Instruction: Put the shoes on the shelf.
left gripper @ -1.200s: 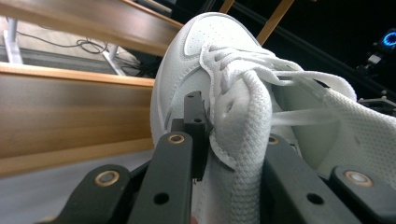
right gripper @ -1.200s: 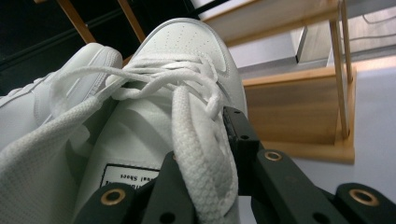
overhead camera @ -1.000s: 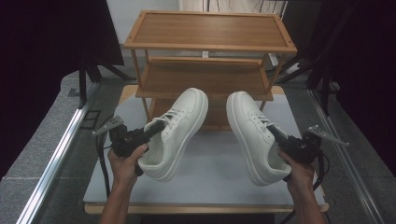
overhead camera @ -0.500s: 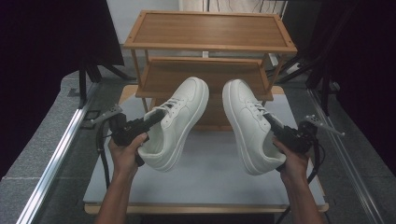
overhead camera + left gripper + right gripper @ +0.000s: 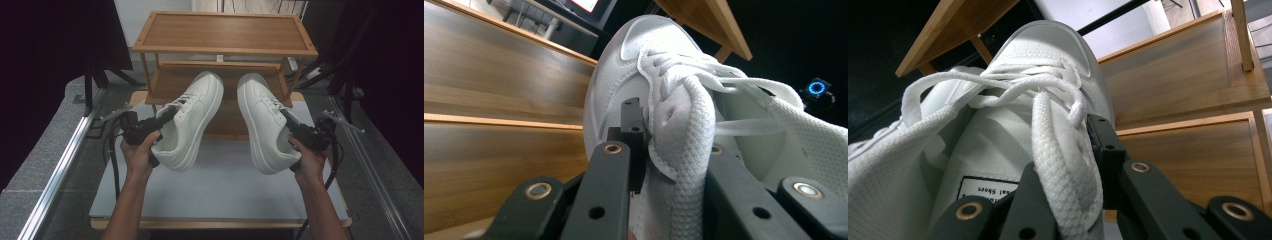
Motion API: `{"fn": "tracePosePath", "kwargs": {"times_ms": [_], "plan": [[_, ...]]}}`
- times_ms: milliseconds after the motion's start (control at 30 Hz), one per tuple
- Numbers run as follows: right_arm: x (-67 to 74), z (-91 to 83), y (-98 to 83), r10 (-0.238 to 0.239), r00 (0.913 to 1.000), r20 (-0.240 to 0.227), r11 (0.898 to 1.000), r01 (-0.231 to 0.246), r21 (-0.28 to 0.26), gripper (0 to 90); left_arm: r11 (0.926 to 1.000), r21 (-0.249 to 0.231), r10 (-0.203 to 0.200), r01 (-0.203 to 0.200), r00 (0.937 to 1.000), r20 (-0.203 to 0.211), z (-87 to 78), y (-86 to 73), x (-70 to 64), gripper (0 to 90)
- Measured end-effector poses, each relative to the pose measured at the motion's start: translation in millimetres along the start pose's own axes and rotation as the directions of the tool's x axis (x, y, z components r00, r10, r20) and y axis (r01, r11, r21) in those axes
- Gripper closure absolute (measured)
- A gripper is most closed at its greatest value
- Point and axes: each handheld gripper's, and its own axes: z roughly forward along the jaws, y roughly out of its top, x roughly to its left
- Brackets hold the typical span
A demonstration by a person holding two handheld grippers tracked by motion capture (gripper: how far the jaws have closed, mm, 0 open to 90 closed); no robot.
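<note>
Two white sneakers held up in front of a wooden shoe rack.

From the high view we see the left gripper (image 5: 167, 114) clamped on the left sneaker (image 5: 192, 120) and the right gripper (image 5: 289, 121) clamped on the right sneaker (image 5: 262, 120), both shoes in the air above the table (image 5: 220, 192), toes pointing at the wooden rack (image 5: 225, 35). In the left gripper view, we find the jaws pinched on the shoe's side wall by the laces (image 5: 684, 85), one jaw inside the opening. In the right gripper view, the jaws appear closed on the tongue and upper near the lace (image 5: 1058, 155), though the cloth hides the pads.
</note>
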Motion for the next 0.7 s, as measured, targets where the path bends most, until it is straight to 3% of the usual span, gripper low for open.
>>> {"fn": "tracePosePath", "kwargs": {"times_ms": [167, 533, 700], "plan": [[2.6, 7.0, 4.4, -0.010, 0.9999, 0.014, 1.000, 0.010, 0.000, 82.0, 0.9999, 0.005, 0.014, -0.014, 0.9995, -0.028, 9.3, 4.9, -0.8, 81.5], [10.1, 26.0, 22.4, -0.057, 0.9959, 0.069, 0.998, 0.056, 0.021, 82.0, 1.0000, 0.006, -0.001, 0.001, 0.9986, -0.052, 23.8, 18.1, 3.4, 81.5], [11.4, 34.3, 30.3, -0.040, 0.9966, 0.072, 0.999, 0.039, 0.019, 82.0, 0.9997, -0.024, -0.003, 0.001, 0.9971, -0.076, 34.3, 19.1, 3.6, 81.6]]}}
